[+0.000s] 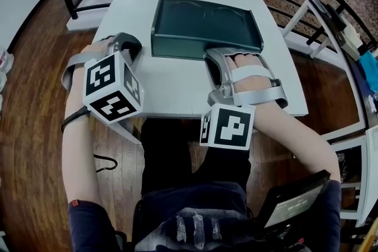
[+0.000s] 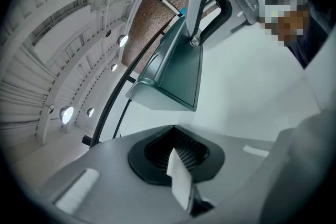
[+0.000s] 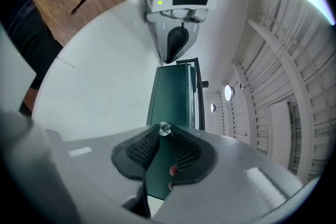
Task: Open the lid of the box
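Two grippers | right gripper (image 3: 165, 149) pinching lid (image 1: 207, 20) front edge | left gripper (image 2: 176, 157) jaws pressed together, near table (image 1: 177, 88) left edge

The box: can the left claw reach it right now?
Probably yes. Only bare table lies between the left claw and the box; the right claw grips its front edge, leaving the left side free.

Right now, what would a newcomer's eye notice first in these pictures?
The dark green box stands out in the middle of the white table. The right gripper clamps the box's near edge, while the left gripper is at the table's left edge, left of the box, jaws together and empty.
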Demonstrator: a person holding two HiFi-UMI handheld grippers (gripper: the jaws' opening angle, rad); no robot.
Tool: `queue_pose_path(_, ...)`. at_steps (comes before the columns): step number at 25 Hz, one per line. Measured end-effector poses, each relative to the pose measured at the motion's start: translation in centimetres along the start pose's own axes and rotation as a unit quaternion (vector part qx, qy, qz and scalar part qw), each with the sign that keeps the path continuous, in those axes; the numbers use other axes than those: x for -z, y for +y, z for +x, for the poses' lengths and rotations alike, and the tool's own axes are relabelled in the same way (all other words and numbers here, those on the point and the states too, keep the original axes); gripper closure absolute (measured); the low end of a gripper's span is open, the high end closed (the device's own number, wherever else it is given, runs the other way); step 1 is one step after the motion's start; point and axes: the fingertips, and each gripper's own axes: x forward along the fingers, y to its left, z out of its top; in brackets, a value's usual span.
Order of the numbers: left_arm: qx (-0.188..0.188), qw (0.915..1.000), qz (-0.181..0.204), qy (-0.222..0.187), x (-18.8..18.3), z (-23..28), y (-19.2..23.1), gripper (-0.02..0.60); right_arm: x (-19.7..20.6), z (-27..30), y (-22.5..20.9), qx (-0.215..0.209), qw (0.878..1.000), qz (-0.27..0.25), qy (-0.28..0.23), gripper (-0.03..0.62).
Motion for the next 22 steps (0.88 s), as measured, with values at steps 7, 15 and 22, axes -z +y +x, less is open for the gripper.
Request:
queue_pose_path(7,0.002,1.0,0.0,0.0,0.1,0.2,0.0,0.565,0.0,-2.1,0.5,-0.016,1.0,0.003,-0.021,0.525)
queue_pose_path(15,0.001,1.0,-0.003,0.003,0.3,-1.5,-0.2,0.566,-1.3,-7.7,1.3,-0.036,0.999,-0.002,-0.038,0.525)
queue_pose_path(22,0.003,1.0,-0.003,0.0,0.4,-0.2,0.0,0.566,-1.7,-9.3,2.2,-0.053,0.998,-0.007,-0.042,0.525)
